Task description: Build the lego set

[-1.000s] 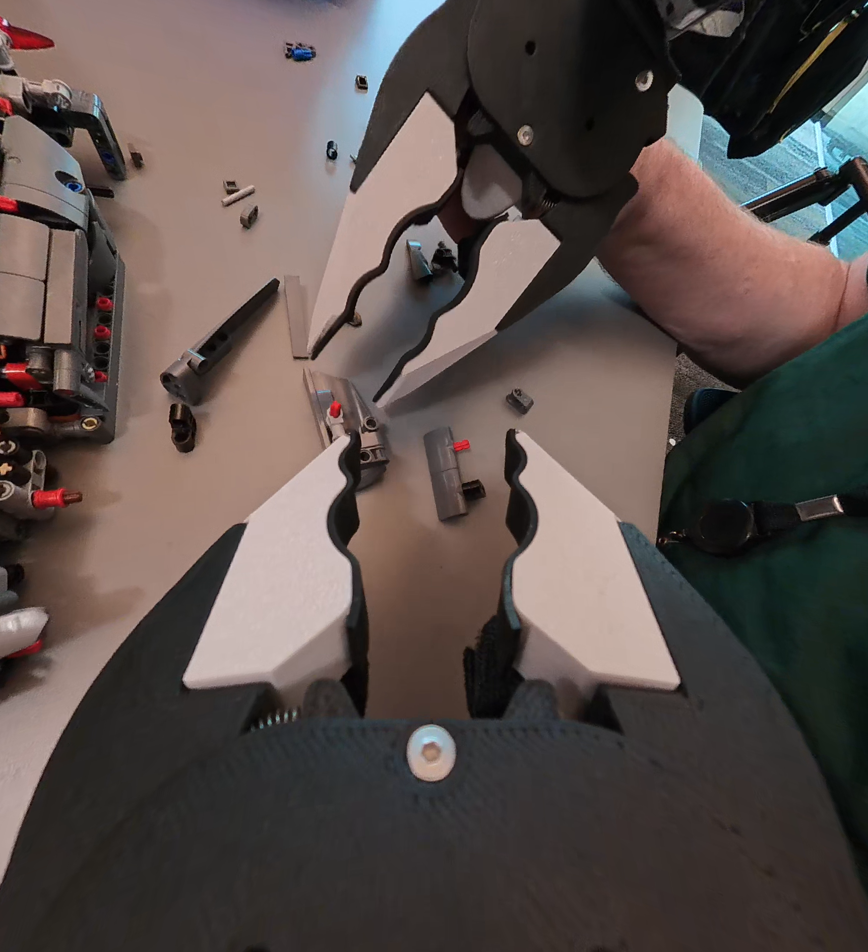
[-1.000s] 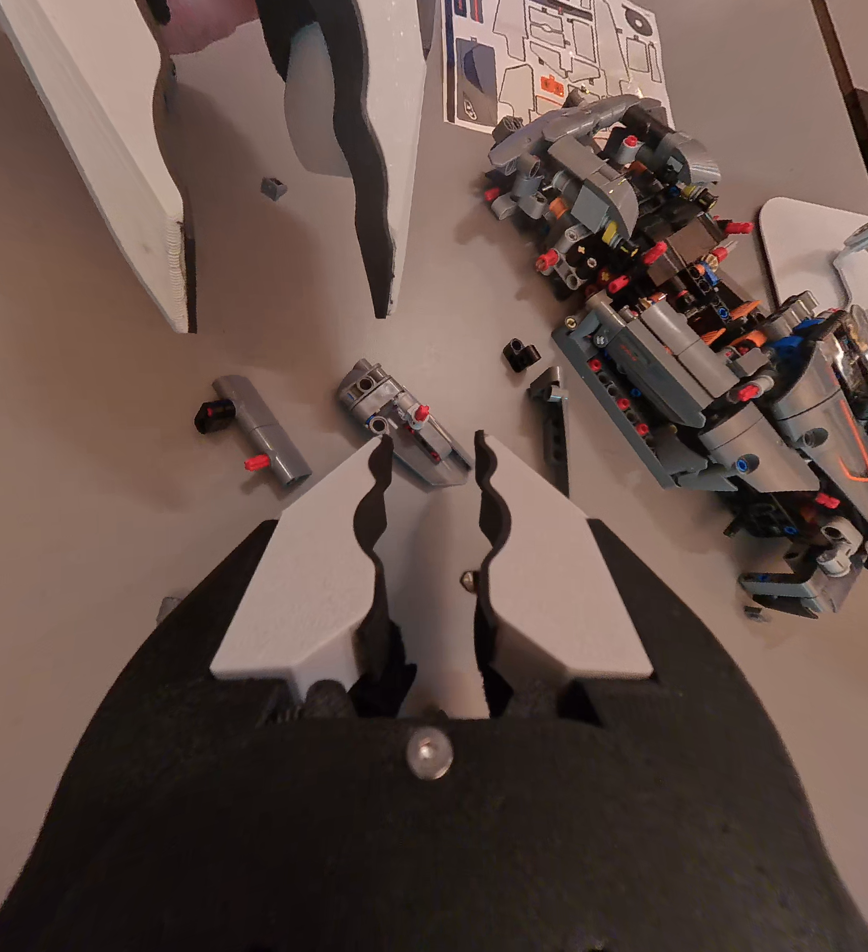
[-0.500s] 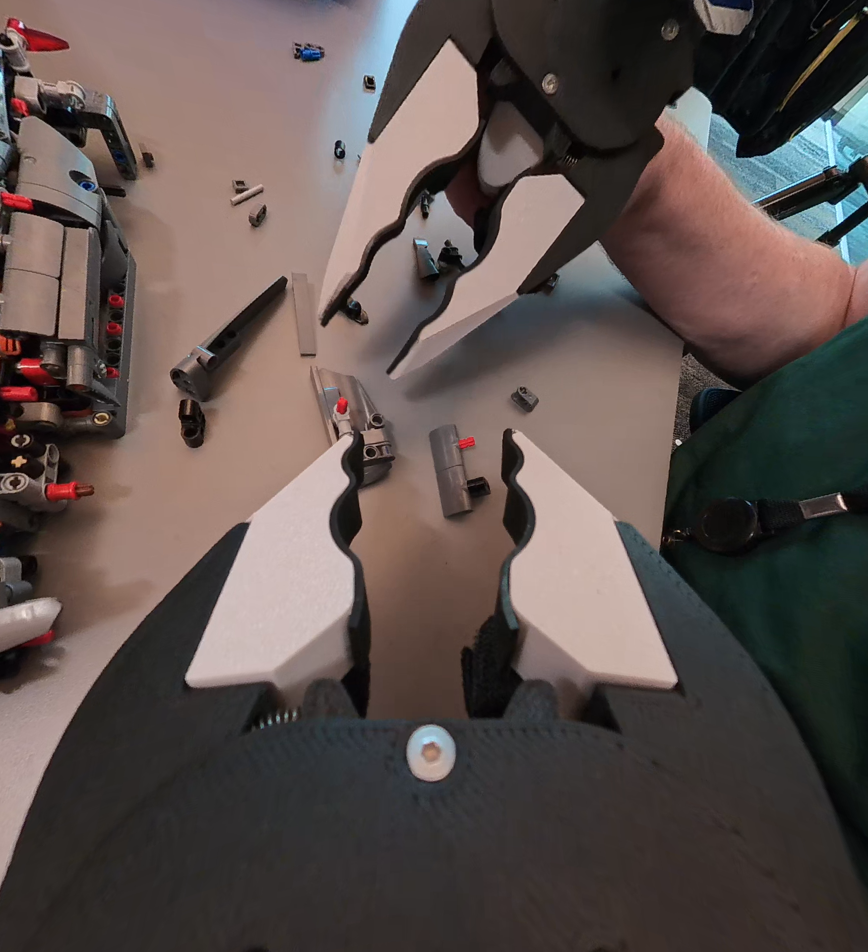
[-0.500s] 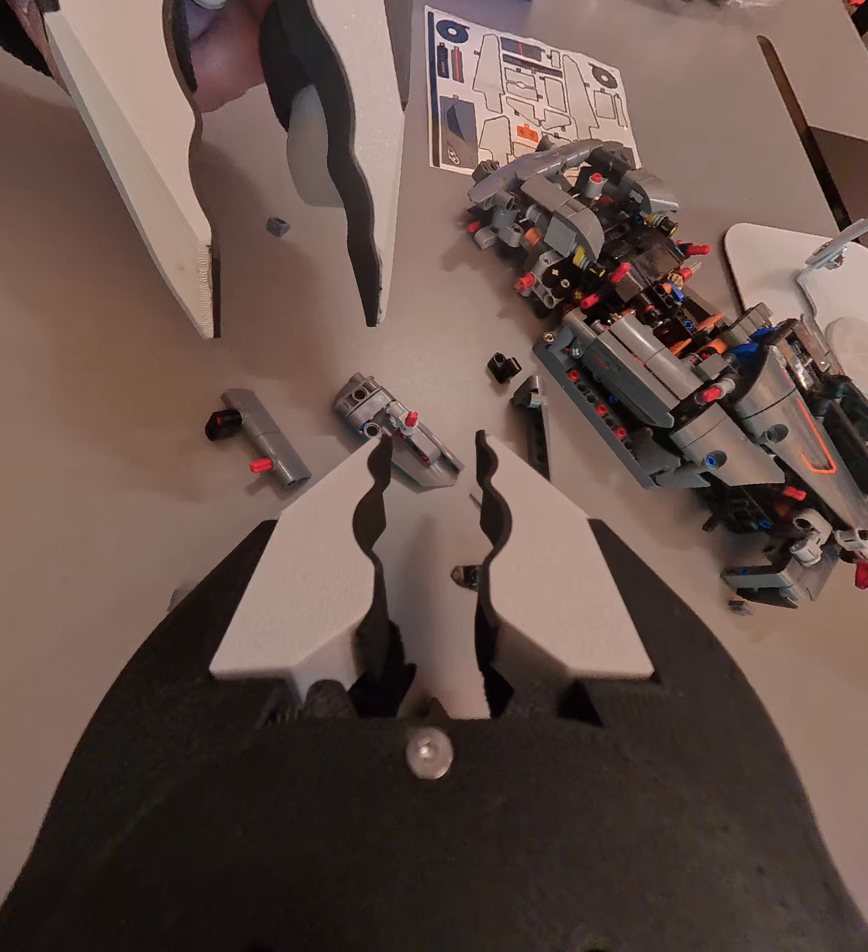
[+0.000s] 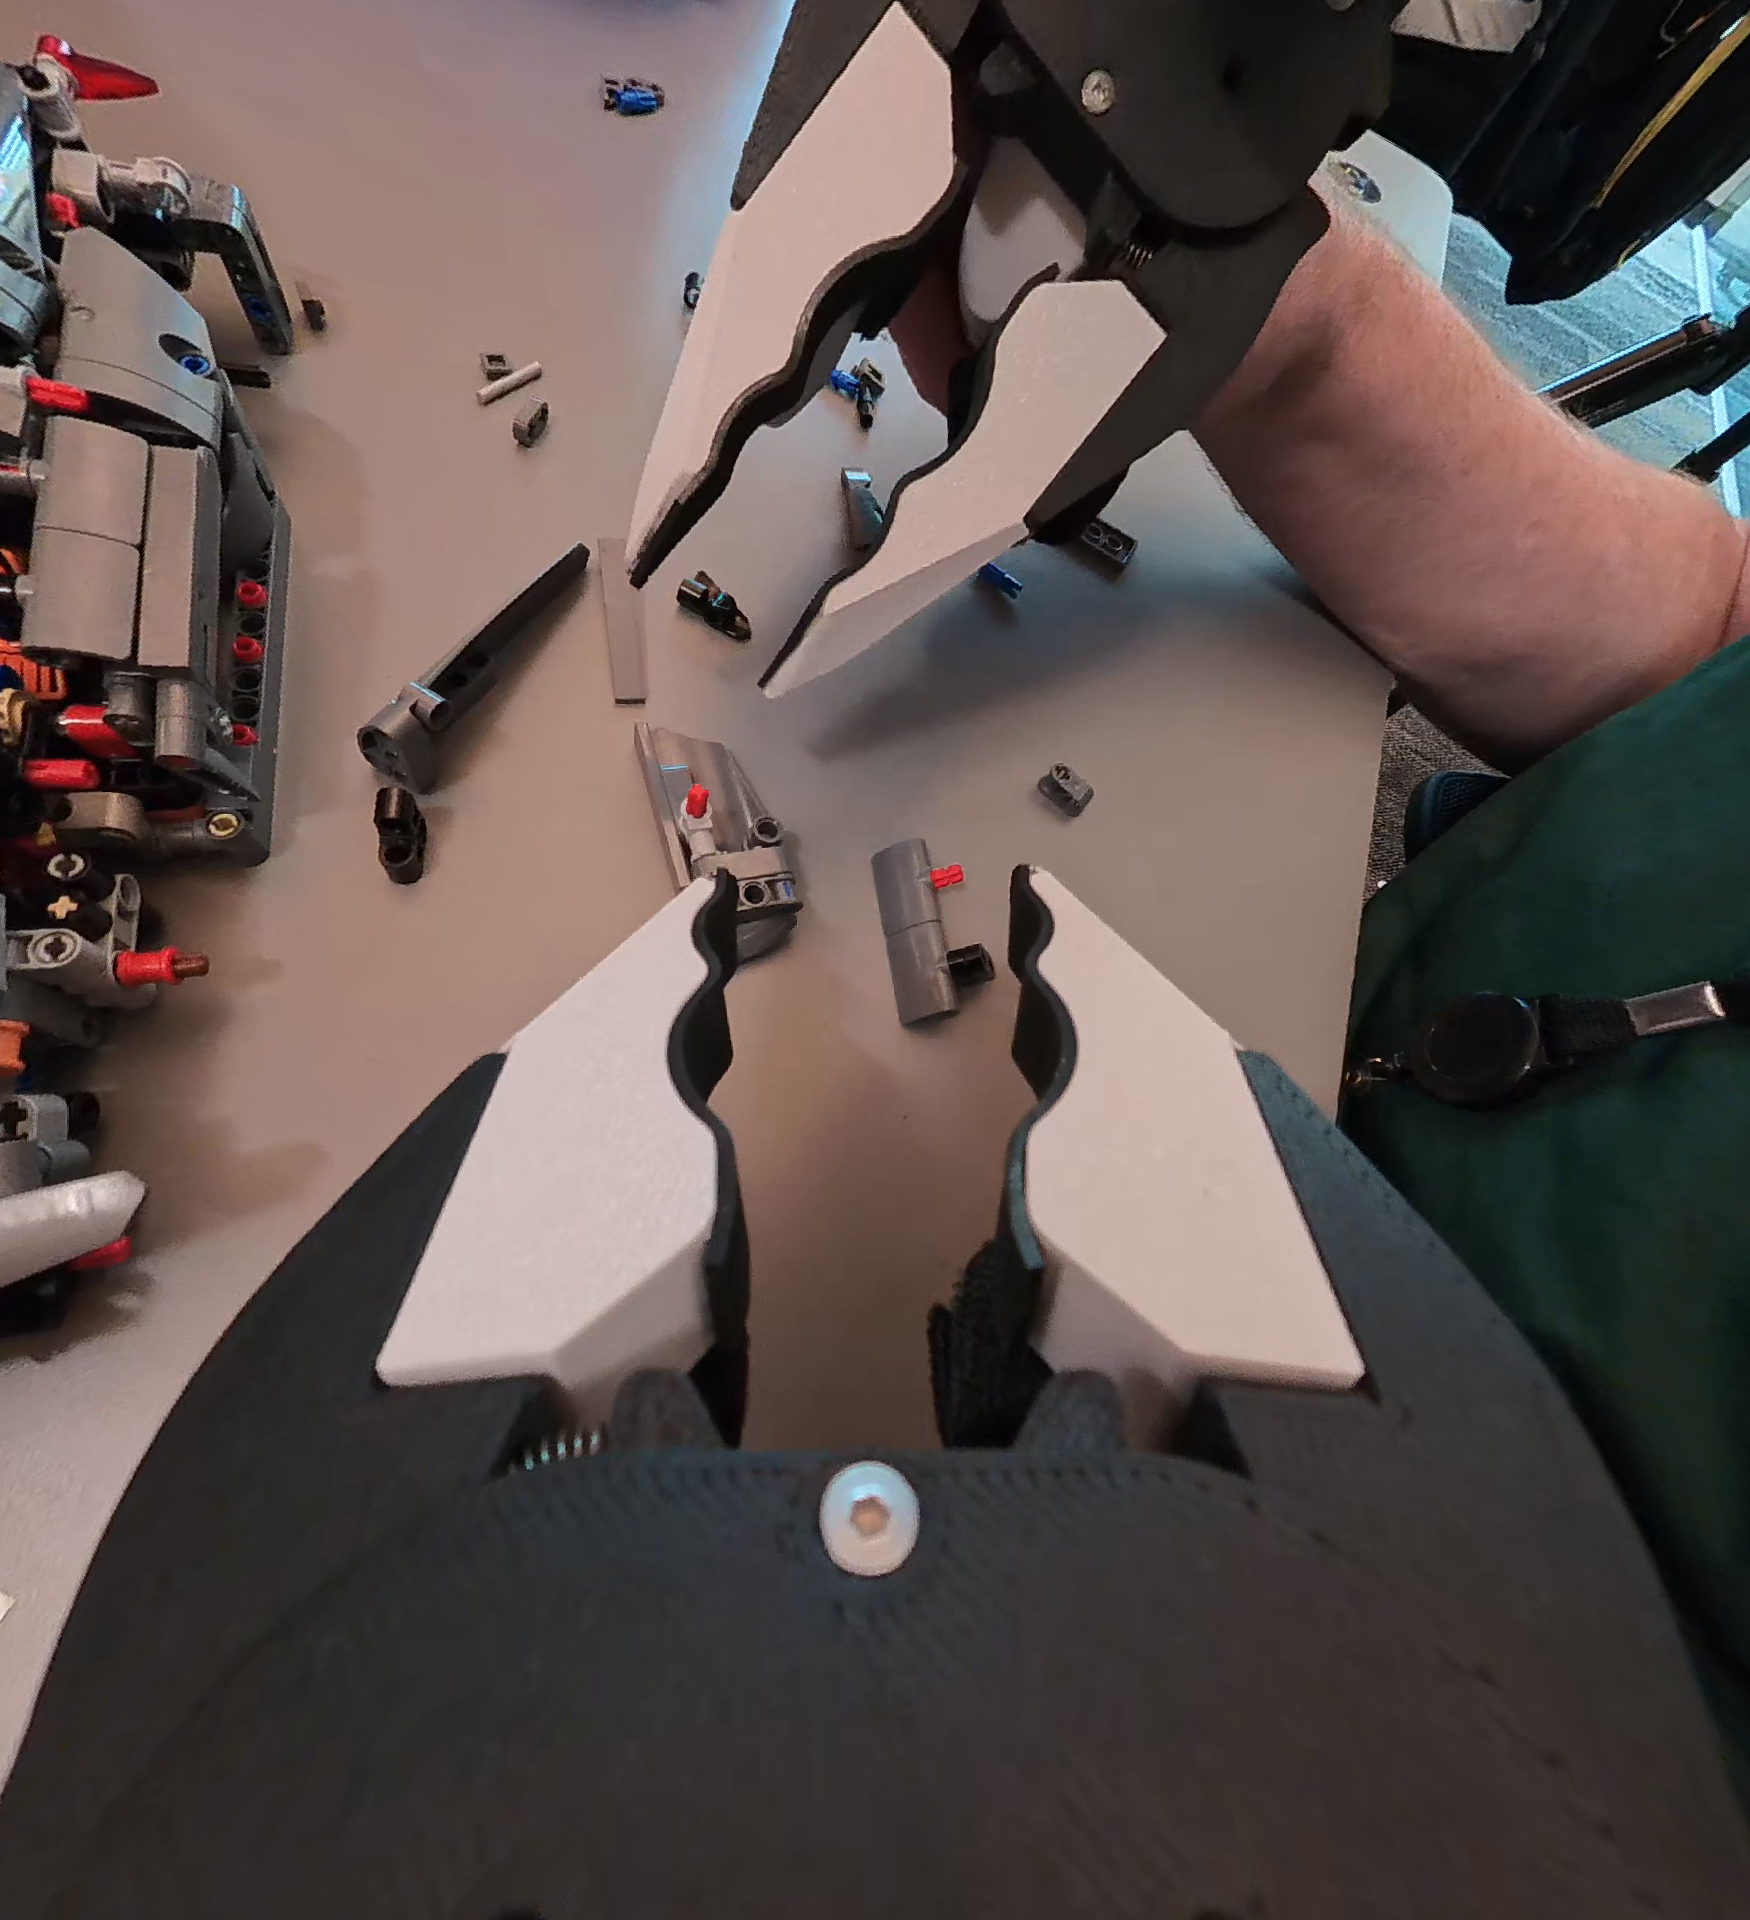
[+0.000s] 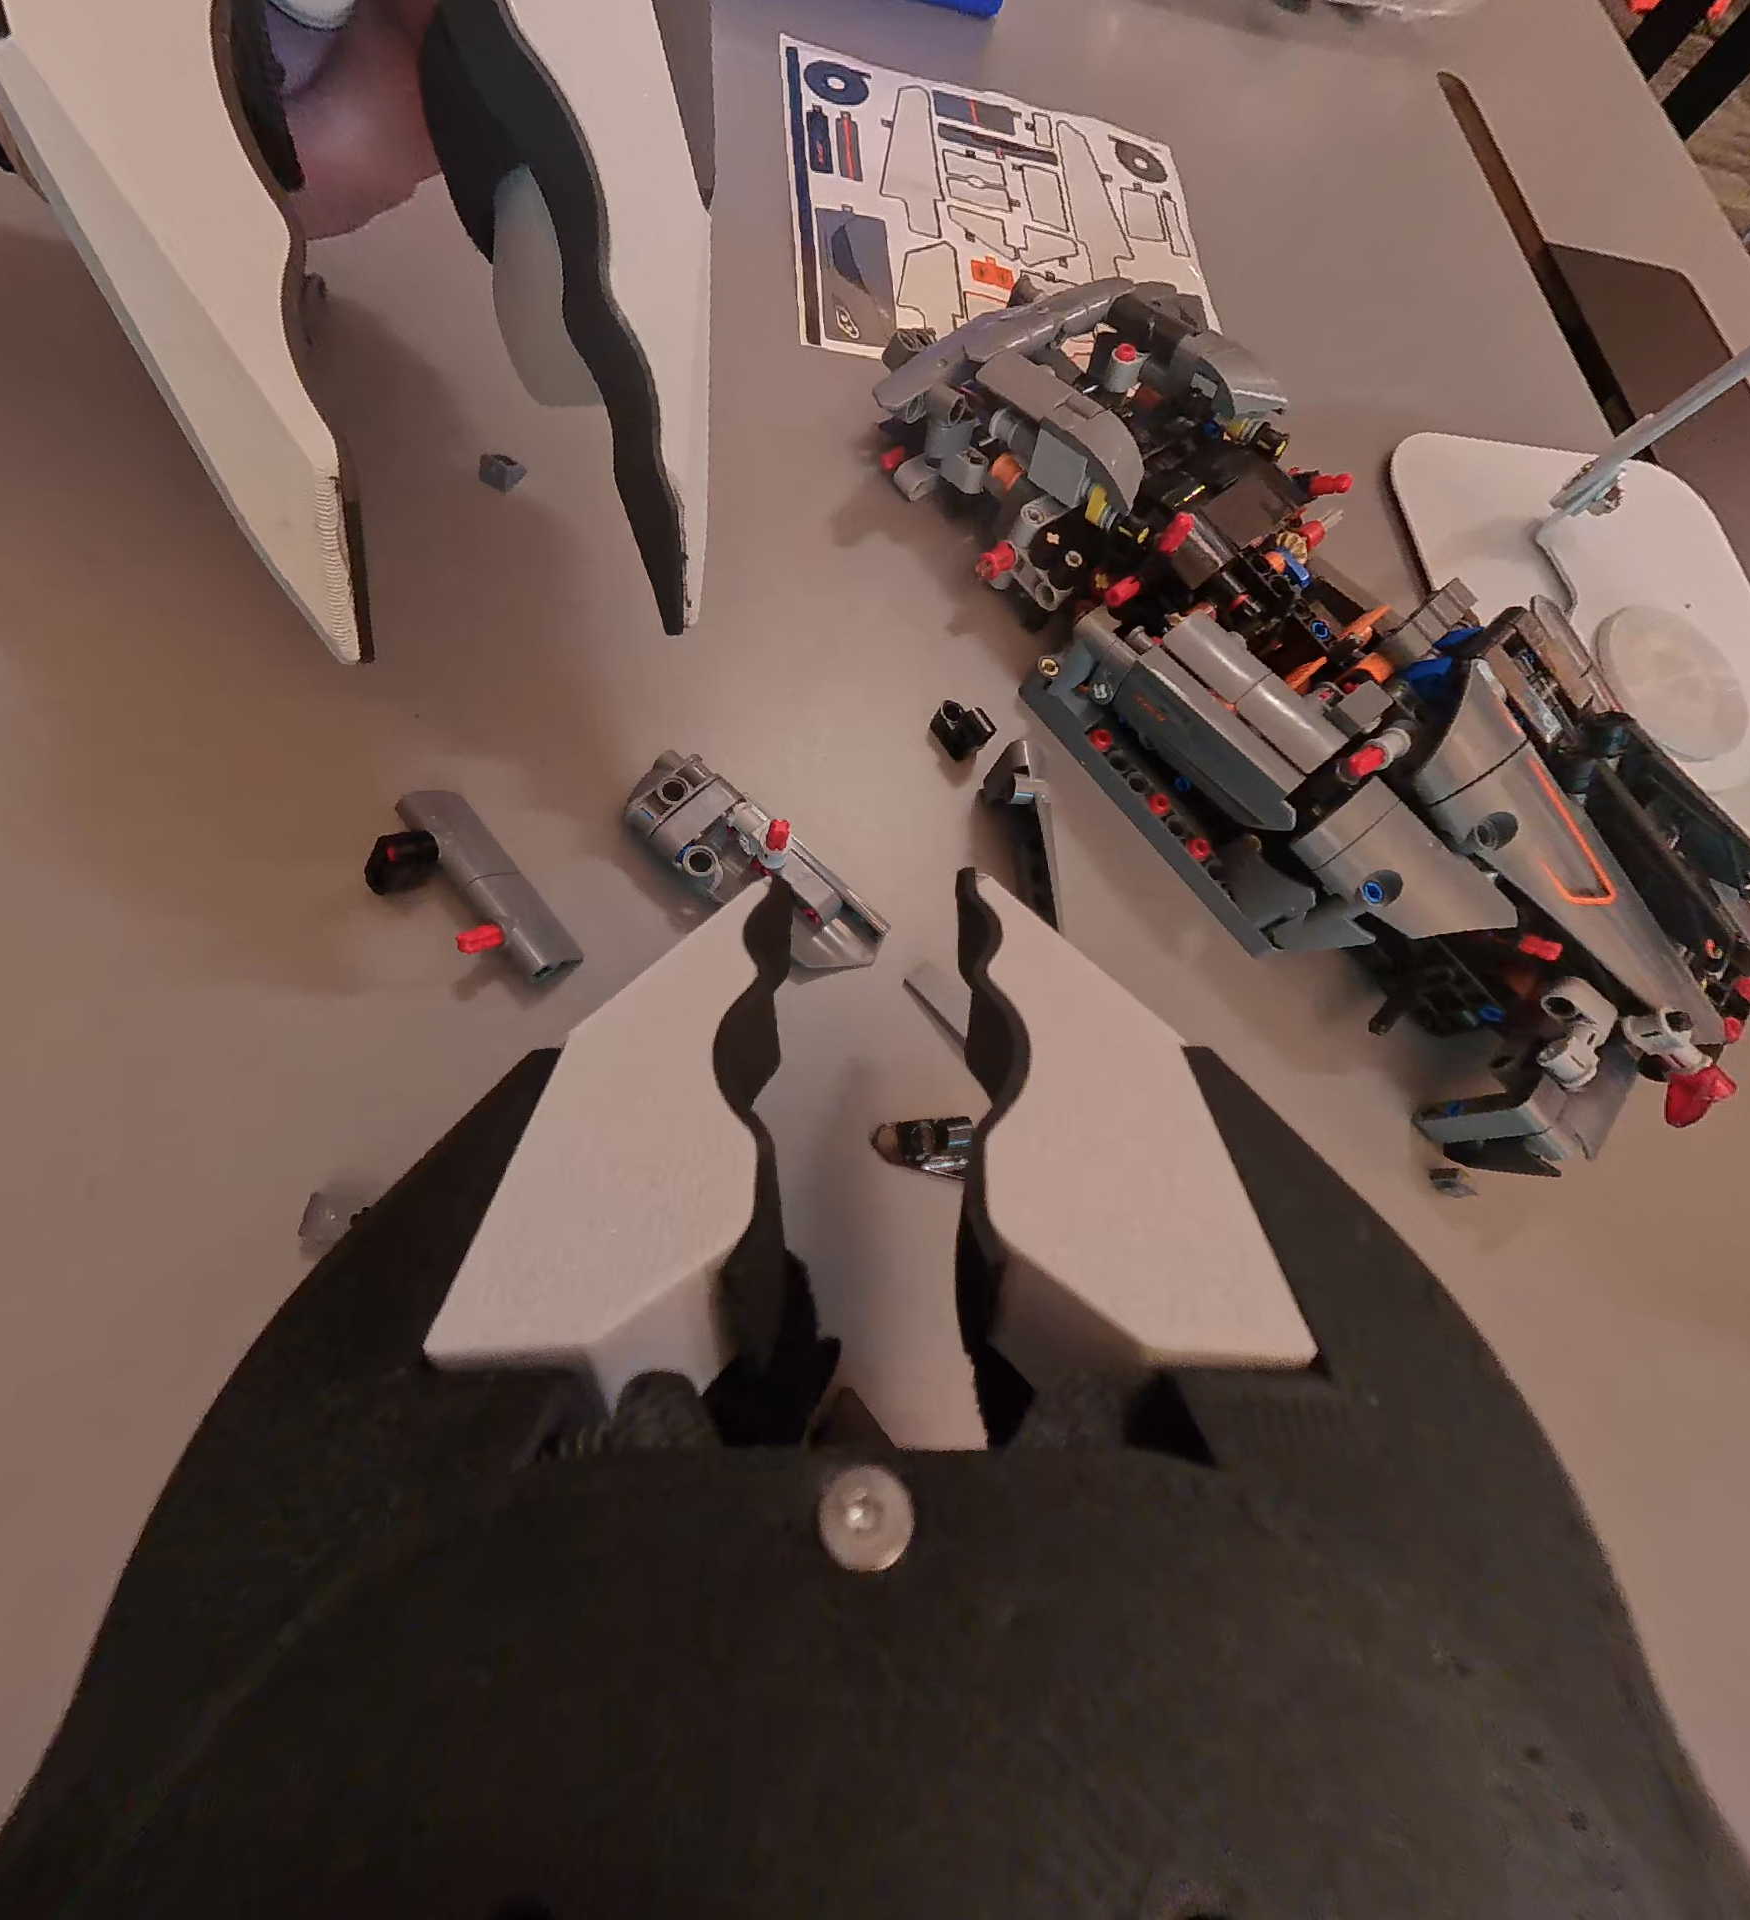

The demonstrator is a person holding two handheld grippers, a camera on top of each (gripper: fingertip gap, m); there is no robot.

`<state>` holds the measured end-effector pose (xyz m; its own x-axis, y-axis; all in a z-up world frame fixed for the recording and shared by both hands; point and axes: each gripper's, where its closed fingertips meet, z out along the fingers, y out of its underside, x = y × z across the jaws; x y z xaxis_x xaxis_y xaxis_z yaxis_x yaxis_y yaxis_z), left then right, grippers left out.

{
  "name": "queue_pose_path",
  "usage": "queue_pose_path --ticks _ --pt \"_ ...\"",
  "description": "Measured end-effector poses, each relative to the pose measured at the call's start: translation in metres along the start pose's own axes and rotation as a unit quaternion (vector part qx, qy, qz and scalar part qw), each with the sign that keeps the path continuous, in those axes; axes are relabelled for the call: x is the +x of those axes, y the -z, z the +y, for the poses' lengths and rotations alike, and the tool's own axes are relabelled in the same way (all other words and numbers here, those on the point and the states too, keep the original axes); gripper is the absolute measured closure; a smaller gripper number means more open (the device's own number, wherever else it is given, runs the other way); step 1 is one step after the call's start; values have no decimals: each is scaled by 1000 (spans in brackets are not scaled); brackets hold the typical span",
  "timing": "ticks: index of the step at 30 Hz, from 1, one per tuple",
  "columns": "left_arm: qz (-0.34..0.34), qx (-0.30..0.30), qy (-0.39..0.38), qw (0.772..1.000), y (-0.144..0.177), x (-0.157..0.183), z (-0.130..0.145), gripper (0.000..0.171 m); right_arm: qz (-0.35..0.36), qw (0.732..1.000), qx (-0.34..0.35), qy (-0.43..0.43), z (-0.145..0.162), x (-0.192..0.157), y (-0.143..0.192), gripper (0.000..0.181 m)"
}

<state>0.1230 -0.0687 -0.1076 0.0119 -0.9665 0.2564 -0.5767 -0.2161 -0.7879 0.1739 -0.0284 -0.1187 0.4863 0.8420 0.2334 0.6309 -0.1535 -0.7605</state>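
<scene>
A partly built grey, black and orange lego car (image 6: 1266, 717) lies on the grey table, also at the left in the left wrist view (image 5: 92, 520). A grey wedge sub-assembly with a red pin (image 5: 720, 821) (image 6: 736, 842) and a grey tube piece with a red pin (image 5: 912, 940) (image 6: 497, 883) lie side by side between the two grippers. My left gripper (image 5: 871, 883) (image 6: 512, 634) is open and empty, its tips above these two pieces. My right gripper (image 6: 869, 888) (image 5: 705, 629) is open and empty, held above the table facing the left one.
A sticker sheet (image 6: 985, 197) lies behind the car, a white stand base (image 6: 1629, 582) to its right. A long black piece (image 5: 486, 665), a grey tile (image 5: 625, 623), a black connector (image 6: 959, 725) and several small loose parts are scattered around. A person's arm (image 5: 1473, 520) and green shirt are at the right. The grippers' ends are close to 7 cm from one another.
My right gripper has risen and pulled back from the wedge sub-assembly, staying open. The left gripper has barely moved. No piece has moved.
</scene>
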Motion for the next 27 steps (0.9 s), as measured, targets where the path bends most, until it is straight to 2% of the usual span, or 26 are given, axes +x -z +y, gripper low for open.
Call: queue_pose_path --ticks 10,15,20,27 --pt "-7 -4 -5 1000 1 0 1 122 9 1000 15 -3 -5 4 5 152" --pt "-18 -3 -14 1000 12 0 1 122 28 996 78 -30 -22 17 26 151" --pt "-68 15 -10 998 53 -15 1 124 62 986 139 -74 -29 35 62 151" --pt "-147 39 12 988 118 -39 14 132 103 977 148 -114 -13 52 96 151"
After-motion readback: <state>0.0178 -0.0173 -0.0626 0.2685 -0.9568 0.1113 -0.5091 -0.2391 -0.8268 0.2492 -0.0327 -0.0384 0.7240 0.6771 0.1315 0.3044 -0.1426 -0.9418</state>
